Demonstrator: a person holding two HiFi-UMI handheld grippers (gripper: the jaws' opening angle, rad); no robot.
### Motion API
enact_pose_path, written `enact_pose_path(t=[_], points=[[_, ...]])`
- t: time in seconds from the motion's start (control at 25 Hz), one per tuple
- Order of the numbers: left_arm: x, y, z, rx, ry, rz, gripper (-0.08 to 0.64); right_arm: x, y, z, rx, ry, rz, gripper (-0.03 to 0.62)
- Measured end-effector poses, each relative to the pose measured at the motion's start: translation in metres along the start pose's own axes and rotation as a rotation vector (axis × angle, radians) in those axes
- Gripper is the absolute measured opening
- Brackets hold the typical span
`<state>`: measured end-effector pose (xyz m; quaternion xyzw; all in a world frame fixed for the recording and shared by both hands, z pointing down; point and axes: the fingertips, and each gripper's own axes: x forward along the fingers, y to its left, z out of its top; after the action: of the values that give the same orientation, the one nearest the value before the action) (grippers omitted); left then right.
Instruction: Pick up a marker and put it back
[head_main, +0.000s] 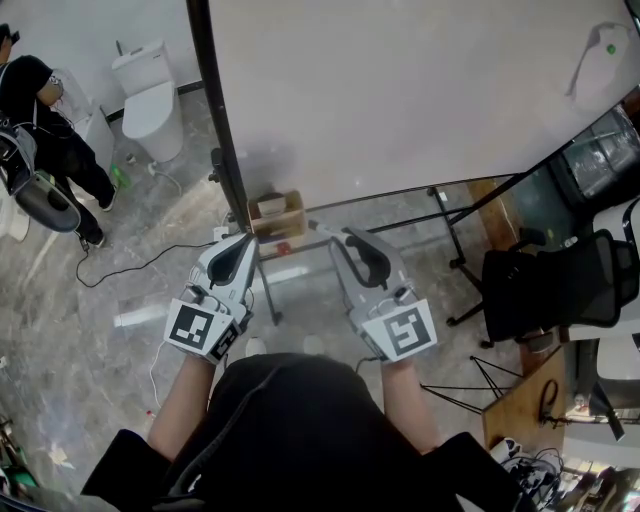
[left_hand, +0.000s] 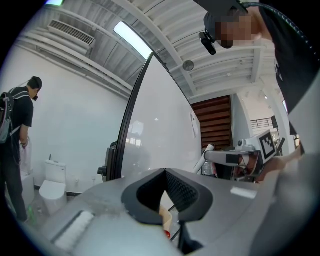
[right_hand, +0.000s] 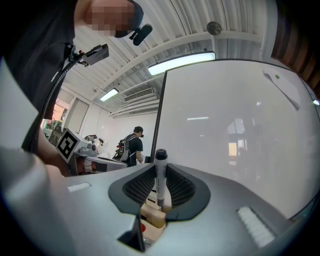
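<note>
A white marker (right_hand: 160, 180) with a black cap stands upright between the pads of my right gripper (right_hand: 160, 172), which is shut on it. In the left gripper view the marker (left_hand: 203, 160) pokes out of that gripper's tip. In the head view my right gripper (head_main: 347, 240) and my left gripper (head_main: 244, 243) are held side by side, level, pointing at the lower edge of the whiteboard (head_main: 400, 90). My left gripper (left_hand: 165, 172) has its tips together and holds nothing.
A small cardboard box (head_main: 275, 215) sits at the board's lower edge, just ahead of both grippers. An eraser (head_main: 605, 55) clings to the board's far right. A toilet (head_main: 150, 100) and another person (head_main: 40, 130) are at the left, a black office chair (head_main: 560, 285) at the right.
</note>
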<state>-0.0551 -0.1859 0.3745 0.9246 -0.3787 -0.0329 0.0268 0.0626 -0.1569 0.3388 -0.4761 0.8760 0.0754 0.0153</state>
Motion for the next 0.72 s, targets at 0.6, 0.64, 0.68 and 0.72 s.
enact_pose_path(t=[0.6, 0.64, 0.68, 0.72], points=[[0.0009, -0.0003, -0.0019, -0.003, 0.002, 0.005, 0.006, 0.0014, 0.0012, -0.0005, -0.001, -0.011, 0.008, 0.077], [0.0009, -0.0003, -0.0016, -0.003, 0.002, 0.006, 0.006, 0.0018, 0.0011, -0.0004, -0.002, -0.013, 0.009, 0.077], [0.0010, -0.0001, -0.0014, -0.003, 0.001, 0.007, 0.006, 0.0021, 0.0010, -0.0010, -0.002, -0.012, 0.010, 0.077], [0.0011, 0.0000, -0.0012, -0.003, -0.001, 0.008, 0.006, 0.0023, 0.0006, -0.0026, -0.001, -0.005, 0.009, 0.077]])
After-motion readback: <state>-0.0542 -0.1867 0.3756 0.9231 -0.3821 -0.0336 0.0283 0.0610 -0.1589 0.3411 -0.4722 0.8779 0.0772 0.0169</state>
